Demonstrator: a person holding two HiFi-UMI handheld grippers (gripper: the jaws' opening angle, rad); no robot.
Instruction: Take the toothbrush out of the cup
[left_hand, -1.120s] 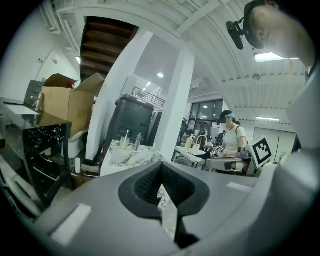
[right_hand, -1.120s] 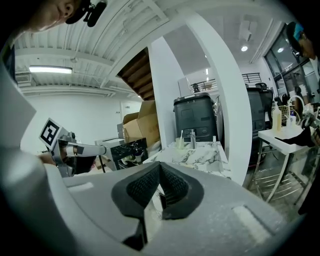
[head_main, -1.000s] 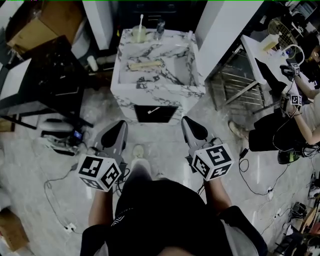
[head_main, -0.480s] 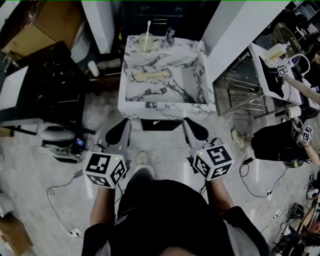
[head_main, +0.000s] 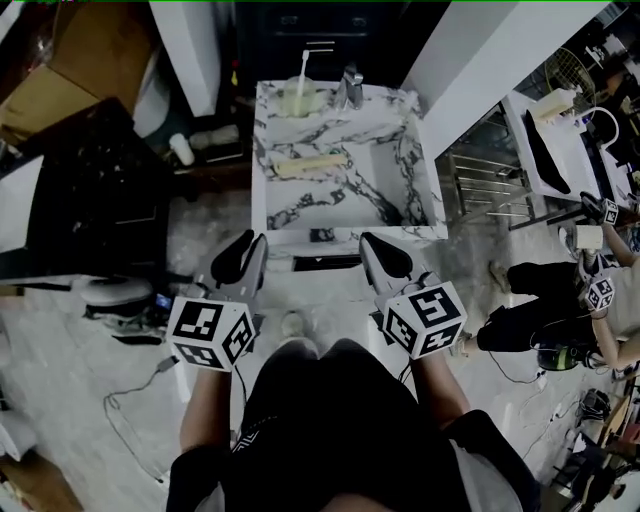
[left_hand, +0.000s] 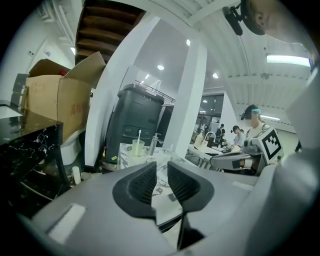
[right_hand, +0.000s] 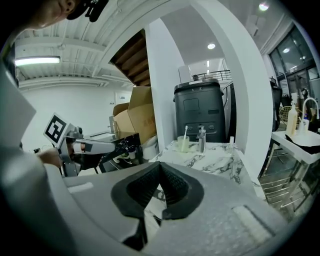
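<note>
A pale green cup stands on the back rim of the marble sink unit, with a white toothbrush upright in it. The cup and toothbrush appear far ahead in the left gripper view, and the same cup in the right gripper view. My left gripper hangs in front of the sink's near edge; its jaws have just been opening and stand apart with nothing between them. My right gripper is level beside it, with its jaws closed and empty.
A pump dispenser stands right of the cup, and a beige object lies in the basin. A black table and cardboard box are at left. A metal rack, white table and seated person are at right.
Both grippers have moved forward together, so the sink unit now sits much closer ahead of their tips. The view has shifted with the person's step.
</note>
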